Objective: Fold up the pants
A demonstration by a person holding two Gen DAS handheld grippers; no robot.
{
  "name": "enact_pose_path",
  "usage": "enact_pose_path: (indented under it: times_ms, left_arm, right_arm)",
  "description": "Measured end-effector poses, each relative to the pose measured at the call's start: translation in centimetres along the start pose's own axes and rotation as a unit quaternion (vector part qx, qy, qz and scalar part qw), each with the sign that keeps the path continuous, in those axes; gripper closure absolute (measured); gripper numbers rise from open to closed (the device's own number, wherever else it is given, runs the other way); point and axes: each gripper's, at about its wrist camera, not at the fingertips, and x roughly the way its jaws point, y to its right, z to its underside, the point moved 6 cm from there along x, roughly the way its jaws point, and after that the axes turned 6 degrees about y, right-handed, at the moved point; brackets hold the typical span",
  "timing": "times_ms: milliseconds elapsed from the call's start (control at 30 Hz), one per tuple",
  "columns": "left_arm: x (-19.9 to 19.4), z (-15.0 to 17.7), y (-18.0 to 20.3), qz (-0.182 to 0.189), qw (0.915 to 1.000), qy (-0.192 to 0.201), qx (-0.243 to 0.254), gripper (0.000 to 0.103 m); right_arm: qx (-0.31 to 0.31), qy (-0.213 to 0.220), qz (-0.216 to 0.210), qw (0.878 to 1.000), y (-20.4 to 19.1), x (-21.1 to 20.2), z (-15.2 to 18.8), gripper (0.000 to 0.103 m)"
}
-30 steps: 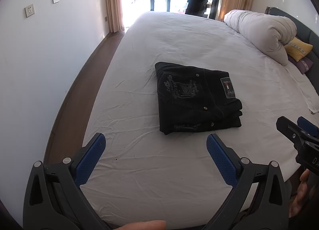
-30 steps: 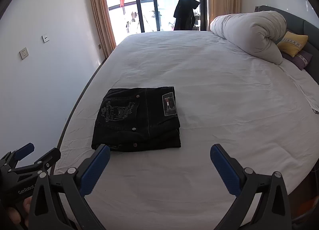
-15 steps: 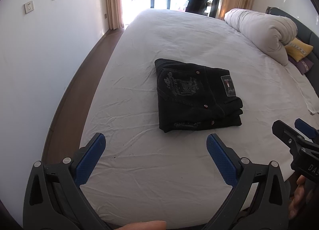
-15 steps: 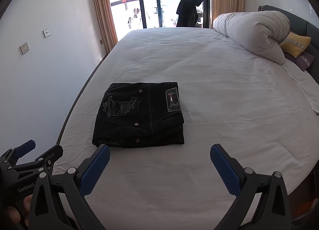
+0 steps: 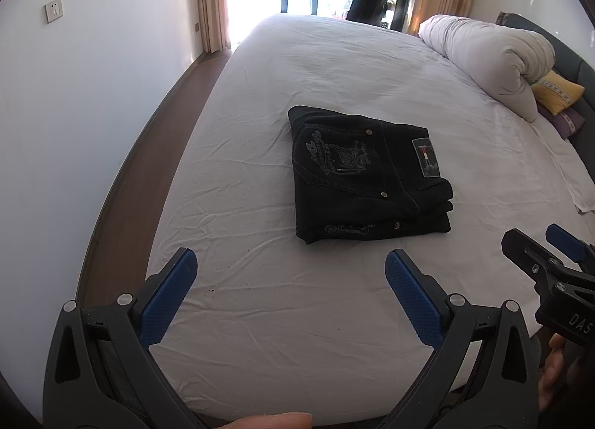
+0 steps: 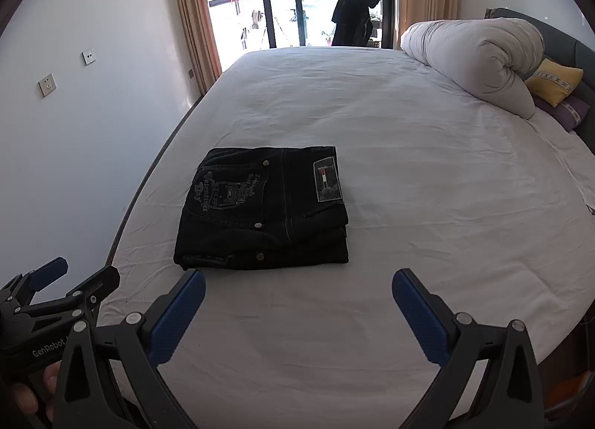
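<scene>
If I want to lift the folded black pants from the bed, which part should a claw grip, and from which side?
Probably the near edge of the pants, coming low along the bed from the front: the stacked layers face both open claws there, so one pinch could catch them all together.

The embroidered lettering on the folded black pants (image 6: 260, 209) is too small to read in full, as is the patch beside it. The left gripper (image 6: 55, 280) is cut off by the right wrist view's left edge; the right gripper (image 5: 539, 246) by the left wrist view's right edge. Pillows (image 6: 554, 81) lie partly hidden behind the rolled duvet (image 6: 476, 57).
</scene>
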Motion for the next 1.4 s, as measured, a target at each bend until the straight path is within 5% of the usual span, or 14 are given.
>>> enact_pose_path:
  times_ms: [1400]
  left_arm:
    - [0.07,0.18,0.07,0.0,1.0,-0.001,0.001,0.0]
  right_arm:
    - [0.0,-0.005,-0.001,1.0,-0.3,0.5,0.84,0.0]
